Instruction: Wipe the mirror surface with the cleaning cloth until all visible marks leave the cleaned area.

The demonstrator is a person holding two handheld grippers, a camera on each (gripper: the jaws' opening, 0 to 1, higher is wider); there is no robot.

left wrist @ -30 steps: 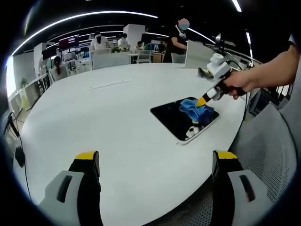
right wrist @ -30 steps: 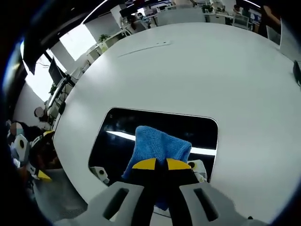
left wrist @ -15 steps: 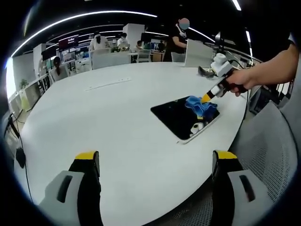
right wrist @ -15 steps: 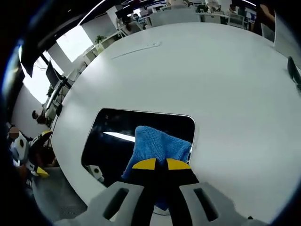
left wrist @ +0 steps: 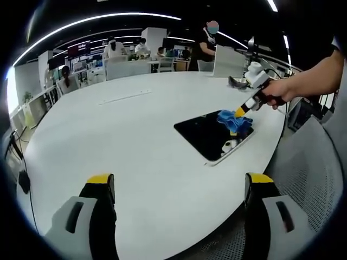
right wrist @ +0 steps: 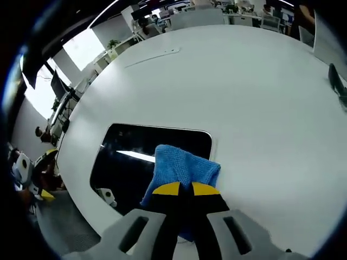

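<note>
On white worktop [left wrist: 108,135], left claw [left wrist: 176,187] hovers low near edge, jaws spread wide, holding nothing. Further right, dark mirror [left wrist: 206,132] lies flat near worktop's rim. Blue cloth [left wrist: 234,122] sits at mirror's far-right end, partly over edge. Right claw [left wrist: 239,111], gripped by hand [left wrist: 274,92], pinches cloth. Right gripper view: mirror [right wrist: 135,160] at left, cloth [right wrist: 181,173] clamped between closed yellow-tipped jaws of right claw [right wrist: 180,189], pressed against mirror's right edge.
</note>
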